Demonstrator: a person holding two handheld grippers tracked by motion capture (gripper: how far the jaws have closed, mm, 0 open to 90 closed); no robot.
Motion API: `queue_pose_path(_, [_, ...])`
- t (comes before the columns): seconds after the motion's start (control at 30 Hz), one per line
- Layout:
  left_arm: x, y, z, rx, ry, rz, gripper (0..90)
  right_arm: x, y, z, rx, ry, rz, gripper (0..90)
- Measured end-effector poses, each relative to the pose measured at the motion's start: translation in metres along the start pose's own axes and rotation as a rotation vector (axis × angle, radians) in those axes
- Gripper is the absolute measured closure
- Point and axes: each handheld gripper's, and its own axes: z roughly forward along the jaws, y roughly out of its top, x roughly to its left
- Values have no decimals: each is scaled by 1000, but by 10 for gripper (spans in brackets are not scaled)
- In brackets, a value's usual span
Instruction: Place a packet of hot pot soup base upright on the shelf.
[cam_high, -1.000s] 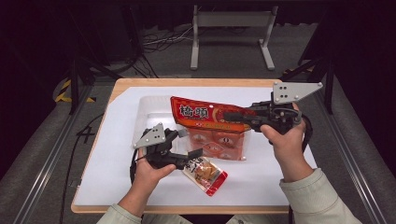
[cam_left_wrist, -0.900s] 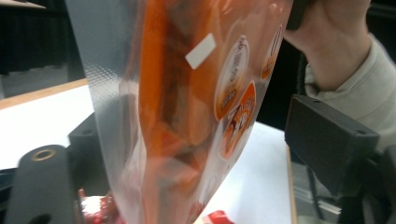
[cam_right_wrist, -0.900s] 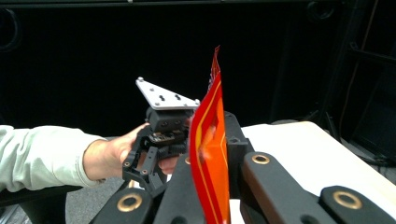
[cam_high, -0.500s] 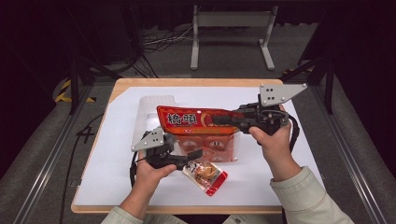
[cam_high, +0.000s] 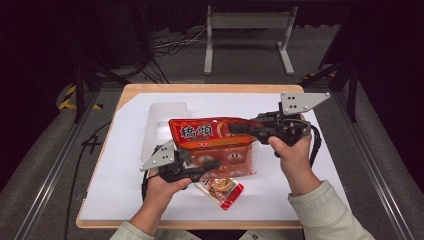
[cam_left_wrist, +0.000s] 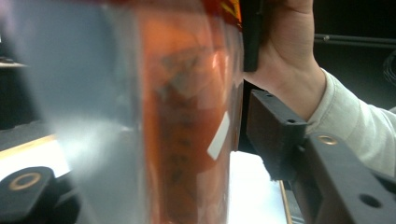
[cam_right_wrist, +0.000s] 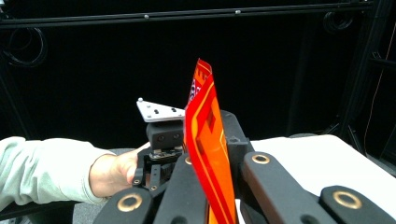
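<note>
Both grippers are matte black, each topped by a grey three-cornered plate dotted with small screws. Brass-ringed holes mark the jaw arms. A black cable loops at 3 o'clock of the right hand. The sleeves are pale grey-green.

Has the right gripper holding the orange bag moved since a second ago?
Yes. The right gripper, shut on the orange bag, has shifted left, toward the left edge of the wooden table.

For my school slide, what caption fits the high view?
Right tongs pinch a big red bag; left tongs close around its bottom.
</note>
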Motion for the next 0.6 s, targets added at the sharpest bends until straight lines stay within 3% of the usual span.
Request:
queue_pose_path(0.3, [-2, 2, -1, 23, -3, -24, 645, 0, -4, -1, -15, 6, 3, 900])
queue_pose_path(0.6, [-6, 4, -1, 51, -23, -53, 703, -1, -6, -2, -16, 11, 1, 900])
